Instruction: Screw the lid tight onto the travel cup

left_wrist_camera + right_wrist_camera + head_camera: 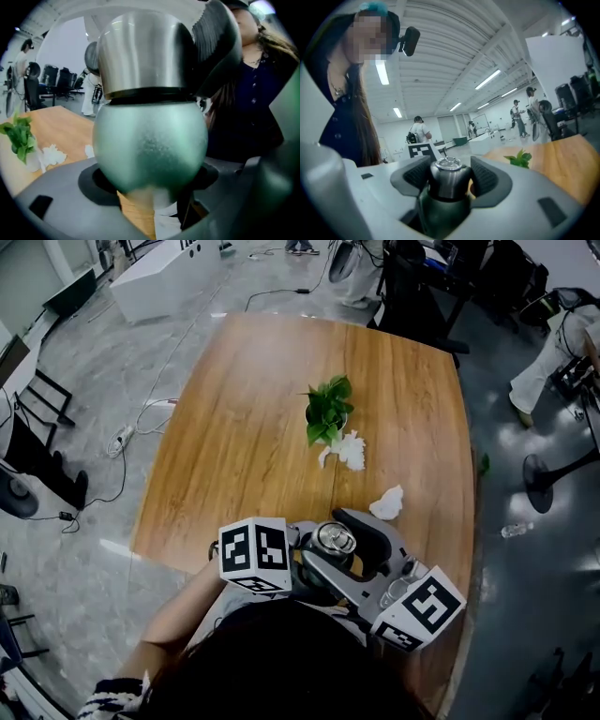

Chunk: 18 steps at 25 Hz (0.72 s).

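Left tongs [151, 186] are clamped round the green belly of the travel cup [150, 140], gripping it low on its body. Right tongs [447, 174] come in from the other side, their ribbed pads pressed on either side of the steel lid [335, 539], which sits on top of the cup. The cup is held above the near edge of the wooden counter [253, 427]. Further out stand a small potted plant [327, 412] and crumpled tissue [352, 451].

Plant [327, 411] on table [234, 437]; tissue [352, 451], then cup [335, 540], nearer
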Available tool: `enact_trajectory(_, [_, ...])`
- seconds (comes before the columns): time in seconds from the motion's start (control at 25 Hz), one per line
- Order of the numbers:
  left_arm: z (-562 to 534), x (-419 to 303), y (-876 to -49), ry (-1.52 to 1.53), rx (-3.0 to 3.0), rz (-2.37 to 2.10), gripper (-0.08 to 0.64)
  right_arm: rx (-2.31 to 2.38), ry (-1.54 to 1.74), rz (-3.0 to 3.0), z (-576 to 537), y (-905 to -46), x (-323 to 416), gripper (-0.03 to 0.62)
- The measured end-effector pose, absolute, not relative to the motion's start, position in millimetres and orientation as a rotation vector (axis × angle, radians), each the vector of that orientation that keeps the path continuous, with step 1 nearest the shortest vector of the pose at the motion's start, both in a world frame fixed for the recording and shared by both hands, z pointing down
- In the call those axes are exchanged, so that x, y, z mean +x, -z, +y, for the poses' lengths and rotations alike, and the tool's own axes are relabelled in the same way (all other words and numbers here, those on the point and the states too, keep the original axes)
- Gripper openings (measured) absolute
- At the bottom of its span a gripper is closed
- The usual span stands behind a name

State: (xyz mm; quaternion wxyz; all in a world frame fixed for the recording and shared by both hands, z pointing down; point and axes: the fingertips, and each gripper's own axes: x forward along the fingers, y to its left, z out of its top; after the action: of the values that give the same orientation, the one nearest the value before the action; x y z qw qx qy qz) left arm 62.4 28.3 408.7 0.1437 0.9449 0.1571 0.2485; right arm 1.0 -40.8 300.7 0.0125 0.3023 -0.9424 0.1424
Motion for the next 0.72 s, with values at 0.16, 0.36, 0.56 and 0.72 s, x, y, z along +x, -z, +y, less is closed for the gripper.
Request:
enact_trajectory(0.16, [-13.3, 56.5, -437.4, -1.032, 2.782, 0.027, 0.4, 1.136, -0.359, -2.78, -55.0, -316.8, 11.5, 0.265])
enact_trajectory(0.36, [-17.7, 48.7, -442.5, -1.125, 2.822, 0.036, 0.4, 1.077, -0.37, -2.808, -49.4, -313.9, 7.9, 0.265])
enact_trajectory(0.56, [24.9, 48.4, -433.0, -1.042, 2.818, 0.433, 0.4, 0.874, -0.303, -2.854, -31.3, -307.9, -6.8, 0.27])
enact_trajectory(0.72, [8.2, 56.5, -440.0, -1.06, 2.817, 0.224, 0.4, 1.08, -0.265, -2.783, -46.1, -314.2, 2.1, 0.268])
